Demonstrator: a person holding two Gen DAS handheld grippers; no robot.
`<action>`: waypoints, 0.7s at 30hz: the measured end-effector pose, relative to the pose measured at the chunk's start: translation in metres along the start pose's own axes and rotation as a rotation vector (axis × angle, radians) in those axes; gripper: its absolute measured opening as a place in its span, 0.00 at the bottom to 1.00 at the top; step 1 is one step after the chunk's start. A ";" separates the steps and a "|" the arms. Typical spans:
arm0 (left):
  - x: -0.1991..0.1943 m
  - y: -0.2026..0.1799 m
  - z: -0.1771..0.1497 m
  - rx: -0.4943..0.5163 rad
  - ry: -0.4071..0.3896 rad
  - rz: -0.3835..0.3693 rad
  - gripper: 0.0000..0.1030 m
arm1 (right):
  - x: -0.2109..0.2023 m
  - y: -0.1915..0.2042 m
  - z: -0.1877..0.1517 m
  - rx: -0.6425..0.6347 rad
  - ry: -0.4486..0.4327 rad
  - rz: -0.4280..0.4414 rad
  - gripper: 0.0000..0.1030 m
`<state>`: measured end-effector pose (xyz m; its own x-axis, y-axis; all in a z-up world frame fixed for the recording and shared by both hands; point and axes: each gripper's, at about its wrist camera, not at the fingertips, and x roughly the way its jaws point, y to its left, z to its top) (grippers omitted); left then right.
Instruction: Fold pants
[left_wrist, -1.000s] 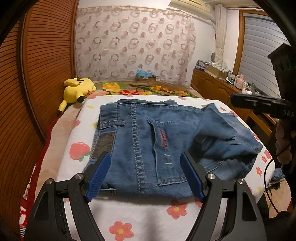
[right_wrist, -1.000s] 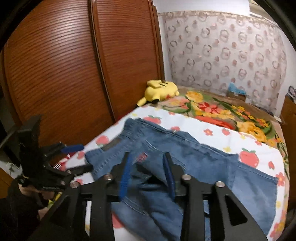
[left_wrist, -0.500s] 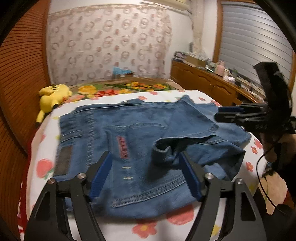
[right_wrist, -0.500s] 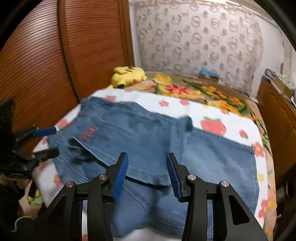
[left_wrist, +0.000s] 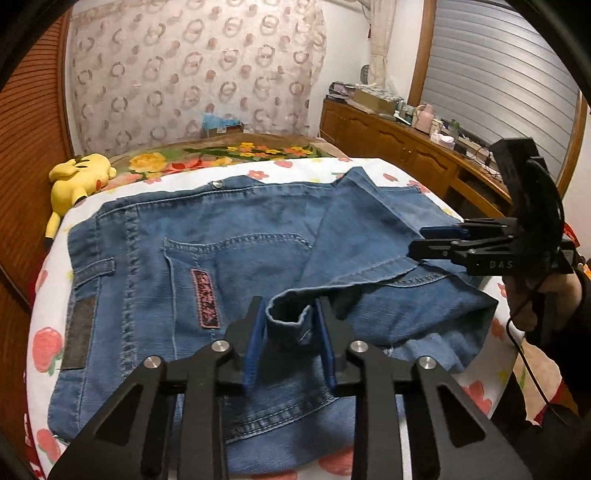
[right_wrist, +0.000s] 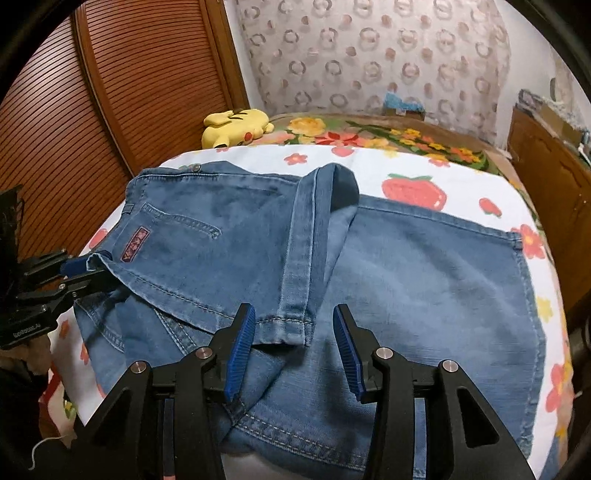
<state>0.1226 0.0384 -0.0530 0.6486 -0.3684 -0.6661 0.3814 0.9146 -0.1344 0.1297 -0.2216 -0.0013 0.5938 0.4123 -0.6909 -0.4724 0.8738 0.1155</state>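
Note:
Blue jeans (left_wrist: 229, 229) lie on the flowered bed sheet (left_wrist: 48, 350), back pocket up, with one leg folded across the seat. My left gripper (left_wrist: 290, 332) is at the near edge, its jaws closing on that leg's rolled cuff corner (left_wrist: 288, 317); both blue pads touch it. The right wrist view shows the left gripper (right_wrist: 83, 273) at the far left with that corner between its fingers. My right gripper (right_wrist: 291, 343) stands open around the other end of the hem (right_wrist: 284, 326), with a gap beside the cloth. From the left wrist view the right gripper (left_wrist: 430, 242) hovers at the hem's right end.
A yellow plush toy (left_wrist: 79, 173) lies at the bed's far left, by the slatted wooden door (right_wrist: 110, 92). A wooden sideboard (left_wrist: 406, 147) with clutter runs along the right. A box (left_wrist: 221, 127) sits at the head. A hand (left_wrist: 535, 295) holds the right gripper.
The left gripper slid right along the near edge to the cuff corner and narrowed its jaws onto it. The right gripper came down over the hem's other end, its jaws slightly wider.

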 end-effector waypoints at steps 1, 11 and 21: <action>0.000 -0.001 -0.001 0.003 0.002 -0.003 0.23 | 0.003 0.000 0.002 -0.002 -0.003 0.003 0.41; -0.046 -0.002 0.000 -0.007 -0.095 -0.013 0.07 | -0.024 0.025 0.026 -0.102 -0.127 0.057 0.06; -0.114 0.041 -0.017 -0.087 -0.200 0.093 0.07 | -0.007 0.095 0.101 -0.241 -0.221 0.168 0.06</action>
<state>0.0536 0.1205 0.0048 0.7992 -0.3000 -0.5209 0.2615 0.9538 -0.1481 0.1467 -0.1159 0.0868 0.6093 0.6135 -0.5023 -0.6991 0.7146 0.0247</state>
